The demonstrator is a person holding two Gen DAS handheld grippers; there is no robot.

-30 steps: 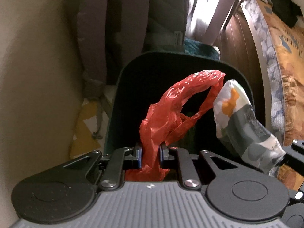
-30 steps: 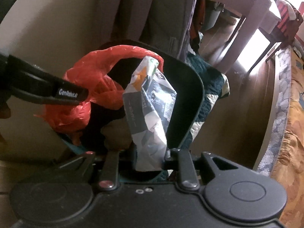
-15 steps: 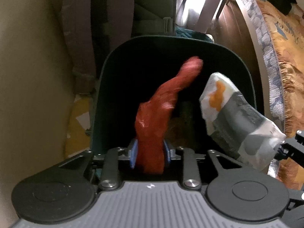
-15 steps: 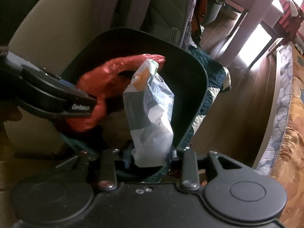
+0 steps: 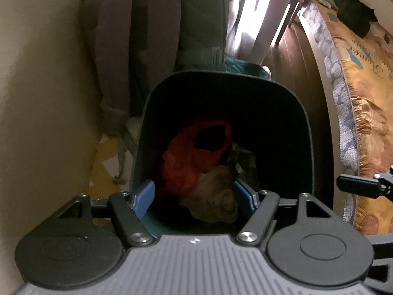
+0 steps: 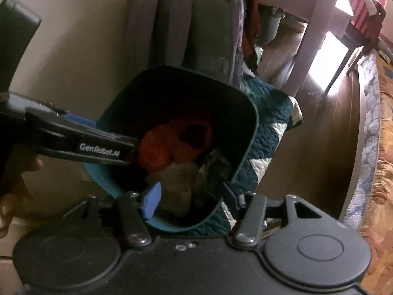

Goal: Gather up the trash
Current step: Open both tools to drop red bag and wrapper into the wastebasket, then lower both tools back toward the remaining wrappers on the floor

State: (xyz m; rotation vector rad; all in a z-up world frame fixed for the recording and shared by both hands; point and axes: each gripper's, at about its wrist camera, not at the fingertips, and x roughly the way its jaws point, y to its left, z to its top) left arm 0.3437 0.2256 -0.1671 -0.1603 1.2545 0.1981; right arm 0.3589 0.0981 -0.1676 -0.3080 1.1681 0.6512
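A dark teal trash bin [image 5: 304, 127] [image 6: 253, 132] stands on the floor below both grippers. A red plastic bag [image 5: 186, 162] [image 6: 167, 145] lies inside it. Beside the bag lie a crumpled brownish paper [image 5: 216, 199] [image 6: 176, 184] and a grey-white wrapper [image 5: 243, 157] [image 6: 216, 167]. My left gripper [image 5: 194, 195] is open and empty over the bin's near rim; it also shows in the right wrist view [image 6: 127, 147]. My right gripper [image 6: 191, 196] is open and empty over the bin; one of its fingers [image 5: 356, 185] shows at the left view's right edge.
A grey backpack [image 5: 157, 24] [image 6: 191, 24] leans on the beige wall behind the bin. A teal-and-white quilt [image 6: 270, 127] lies beside the bin. A wooden floor strip, table legs [image 6: 309, 41] and an orange patterned bedspread [image 5: 363, 78] are to the right.
Both grippers opened. The red bag dropped from the left gripper and the wrapper from the right gripper into the bin.
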